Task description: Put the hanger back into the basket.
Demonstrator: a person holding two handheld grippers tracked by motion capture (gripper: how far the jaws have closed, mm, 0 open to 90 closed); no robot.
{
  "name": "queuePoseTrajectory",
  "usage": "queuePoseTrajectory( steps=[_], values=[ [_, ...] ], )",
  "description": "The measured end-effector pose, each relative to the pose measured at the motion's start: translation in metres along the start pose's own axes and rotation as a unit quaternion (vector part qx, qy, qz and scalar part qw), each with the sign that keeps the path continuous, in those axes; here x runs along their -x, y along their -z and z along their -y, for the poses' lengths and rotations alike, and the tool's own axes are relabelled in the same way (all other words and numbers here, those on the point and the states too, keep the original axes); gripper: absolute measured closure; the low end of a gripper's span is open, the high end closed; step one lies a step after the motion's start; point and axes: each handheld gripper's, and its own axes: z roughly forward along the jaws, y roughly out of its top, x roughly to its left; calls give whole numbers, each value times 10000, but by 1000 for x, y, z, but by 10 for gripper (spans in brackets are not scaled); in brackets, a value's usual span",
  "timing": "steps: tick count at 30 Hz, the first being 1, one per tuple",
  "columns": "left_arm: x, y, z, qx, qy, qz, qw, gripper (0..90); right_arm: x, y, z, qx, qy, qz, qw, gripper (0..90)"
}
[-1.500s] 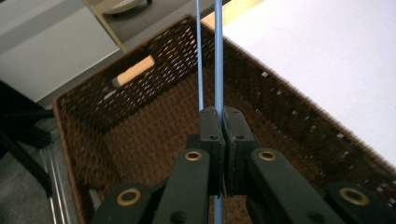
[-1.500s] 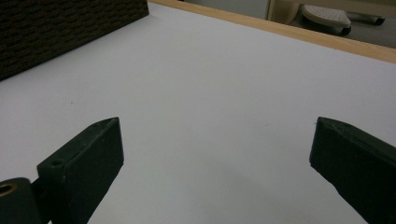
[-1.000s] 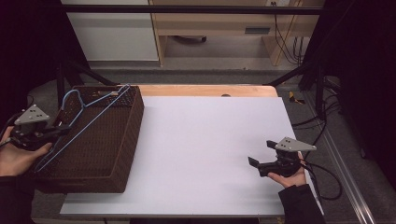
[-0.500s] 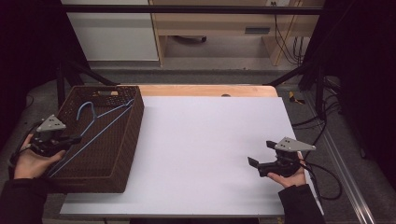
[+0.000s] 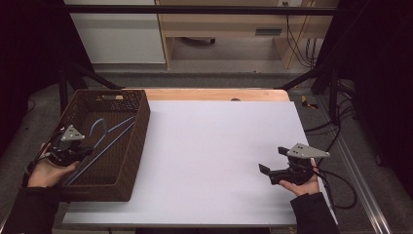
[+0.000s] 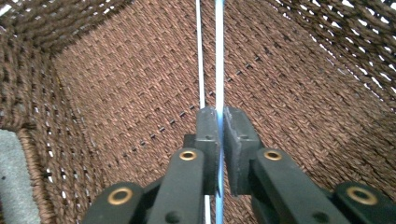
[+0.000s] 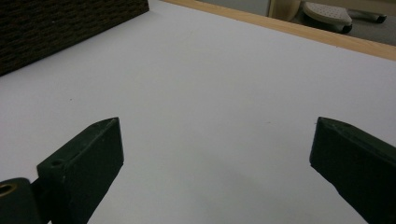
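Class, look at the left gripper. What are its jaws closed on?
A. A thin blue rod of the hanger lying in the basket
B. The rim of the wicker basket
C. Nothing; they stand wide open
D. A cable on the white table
A: in the left gripper view the left gripper pinches the blue hanger over the basket floor.

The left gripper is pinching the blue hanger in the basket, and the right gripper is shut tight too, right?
Not quite. The right gripper is open: the right gripper view shows its jaws wide apart over the table. The left gripper does pinch the blue hanger in the basket.
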Motion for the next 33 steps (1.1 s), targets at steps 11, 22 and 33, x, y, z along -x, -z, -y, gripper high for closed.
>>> queuePoseTrajectory(
  steps=[11, 22, 33],
  values=[
    [6, 40, -8, 706, 318, 149, 9969, 578, 0, 0, -1, 19, -7, 0, 10000, 33],
    [46, 52, -30, 1791, 581, 647, 9800, 385, 0, 1, -1, 98, 3, 31, 9999, 33],
    [101, 51, -53, 2320, 420, 885, 9678, 150, 1, 3, -2, 128, -29, 29, 9999, 30]
  ],
)
